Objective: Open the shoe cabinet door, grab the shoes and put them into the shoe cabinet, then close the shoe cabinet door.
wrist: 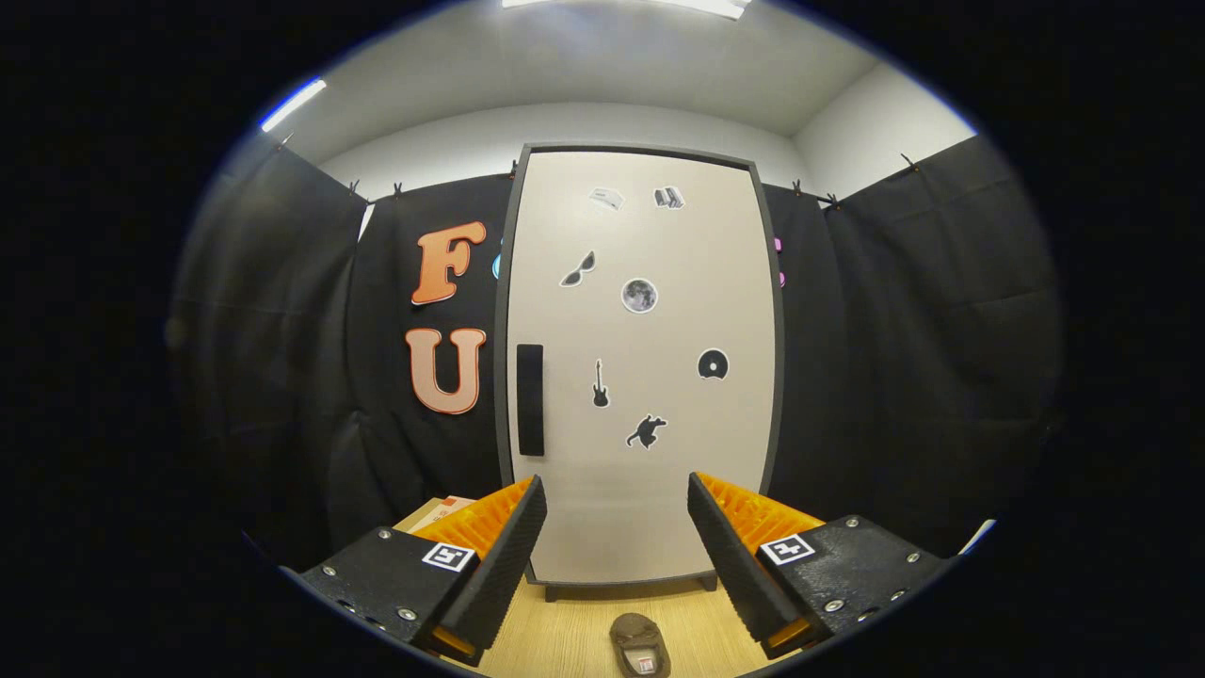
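Gripper view: the claw (617, 504) is held wide open, and nothing is held between its two fingers (504, 556). A small square marker (448, 556) with a black-and-white pattern is stuck on each finger block. No words can be read on them.

Beyond the fingers, the shoe cabinet (640, 377) is seen standing upright on a pale wooden floor (565, 631). Its light door is shut, and a dark frame runs around it. A dark upright handle (530, 399) is fixed near the door's left edge. Small stickers are placed on the door: sunglasses (578, 270), a round moon (639, 295), a guitar (600, 384), a disc (713, 363) and a cat (646, 431). Two more stickers near the top are too small to be made out.

One brown shoe (639, 645) is seen on the floor, between the fingers and in front of the cabinet. A little label is seen inside the shoe, but it cannot be read.

A cardboard box (441, 511) is partly seen behind the left finger.
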Action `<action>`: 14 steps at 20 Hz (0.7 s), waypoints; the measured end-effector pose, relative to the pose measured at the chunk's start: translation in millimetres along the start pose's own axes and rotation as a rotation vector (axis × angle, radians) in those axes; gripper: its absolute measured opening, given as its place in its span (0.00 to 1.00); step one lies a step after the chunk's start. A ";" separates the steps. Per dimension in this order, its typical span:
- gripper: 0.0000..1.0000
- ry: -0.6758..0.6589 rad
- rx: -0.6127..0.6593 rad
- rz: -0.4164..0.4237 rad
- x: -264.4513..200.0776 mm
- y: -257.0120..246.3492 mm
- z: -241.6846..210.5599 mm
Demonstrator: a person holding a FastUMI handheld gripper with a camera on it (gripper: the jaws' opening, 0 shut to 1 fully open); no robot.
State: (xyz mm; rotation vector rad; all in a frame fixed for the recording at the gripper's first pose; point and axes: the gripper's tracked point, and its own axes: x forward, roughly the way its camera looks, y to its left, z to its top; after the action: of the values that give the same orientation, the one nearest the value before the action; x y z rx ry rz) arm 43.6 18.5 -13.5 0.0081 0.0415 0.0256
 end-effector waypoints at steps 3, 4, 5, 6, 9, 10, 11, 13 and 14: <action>0.95 0.005 0.021 0.032 22.7 13.6 2.1; 0.95 0.006 0.026 0.045 30.6 17.6 3.0; 0.95 0.005 0.030 0.057 40.2 23.1 4.5; 0.95 0.008 0.031 0.068 49.5 27.6 5.0; 0.95 0.023 0.040 0.103 77.4 42.8 4.1; 0.95 0.021 0.042 0.119 86.1 49.3 5.9; 0.95 0.023 0.040 0.132 95.0 55.0 5.7; 0.95 0.022 0.029 0.153 110.8 65.2 7.1; 0.95 0.022 0.024 0.161 118.8 69.6 7.4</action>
State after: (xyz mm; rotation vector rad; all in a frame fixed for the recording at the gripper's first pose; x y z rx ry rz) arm 160.8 91.1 -10.4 0.0349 0.0636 0.1863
